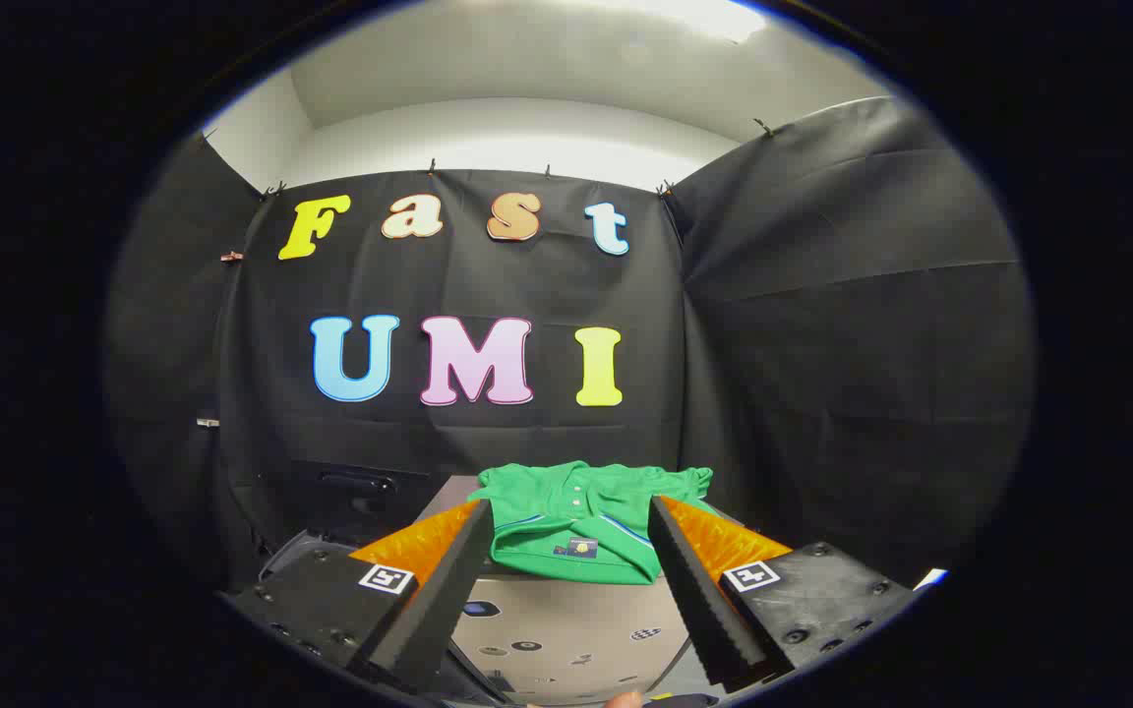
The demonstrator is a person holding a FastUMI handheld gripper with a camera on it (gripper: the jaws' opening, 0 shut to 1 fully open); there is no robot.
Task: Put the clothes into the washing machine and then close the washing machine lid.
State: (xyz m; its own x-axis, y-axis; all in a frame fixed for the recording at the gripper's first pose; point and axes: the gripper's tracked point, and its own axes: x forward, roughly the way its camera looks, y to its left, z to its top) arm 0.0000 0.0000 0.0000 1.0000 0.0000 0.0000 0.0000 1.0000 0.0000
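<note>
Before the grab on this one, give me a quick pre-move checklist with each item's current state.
1. Gripper open: ok, fingers spread wide, nothing between them.
2. Shirt in sight: ok, green, folded, lying just ahead of the fingertips.
3. Shirt centred on the gap between the fingers: ok.
4. Shirt free of other things: ok, nothing lies on it.
5. Surface under the shirt: ok, it rests on the grey machine top.
6. Washer lid open and ready for the load: cannot tell.
</note>
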